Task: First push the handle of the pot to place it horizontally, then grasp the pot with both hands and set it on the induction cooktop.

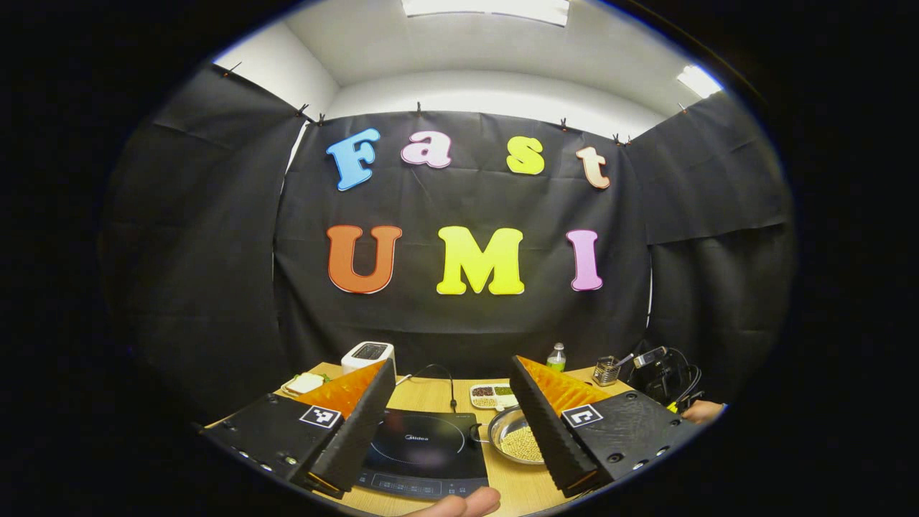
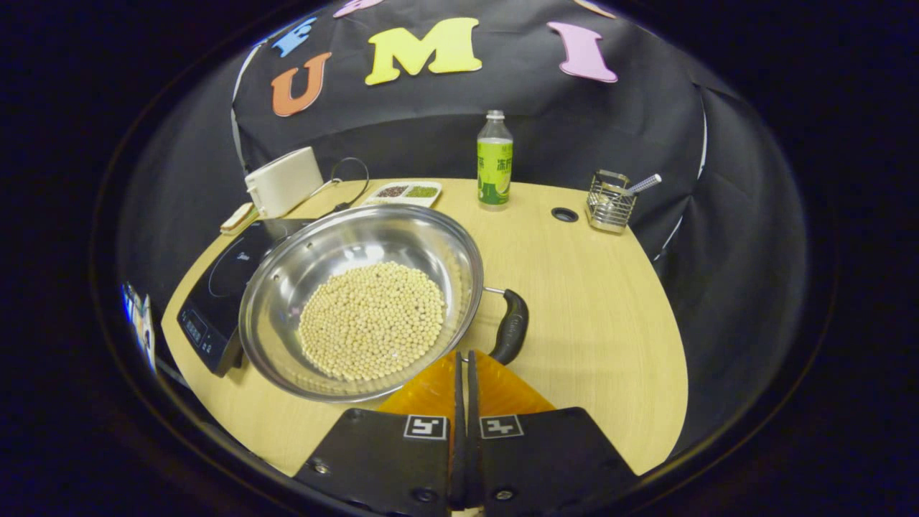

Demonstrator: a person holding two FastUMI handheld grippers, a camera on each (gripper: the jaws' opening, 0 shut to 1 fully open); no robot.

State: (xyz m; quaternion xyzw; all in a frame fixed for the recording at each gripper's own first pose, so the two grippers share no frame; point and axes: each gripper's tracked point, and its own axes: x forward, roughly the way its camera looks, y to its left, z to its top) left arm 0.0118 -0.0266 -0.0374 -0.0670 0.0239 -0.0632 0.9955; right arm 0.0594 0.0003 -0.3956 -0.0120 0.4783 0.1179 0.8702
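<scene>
A steel pot (image 2: 370,301) holding pale beans stands on the wooden table (image 2: 589,323), right beside the black induction cooktop (image 2: 215,294). Its black side handle (image 2: 511,327) points toward the table's right part. My right gripper (image 2: 463,357) is shut with nothing between its fingers, its tip close by the pot's near rim and the handle's near end; I cannot tell if it touches. In the left gripper view, the left gripper (image 1: 452,360) is open above the cooktop (image 1: 423,445), with the pot (image 1: 517,434) to the right, partly behind one finger (image 1: 546,424).
At the back stand a white toaster (image 2: 283,179), a divided tray of grains (image 2: 406,192), a green-labelled bottle (image 2: 495,161) and a wire utensil holder (image 2: 610,201). A round cable hole (image 2: 564,214) lies near the holder. A hand (image 1: 700,411) shows at the right edge.
</scene>
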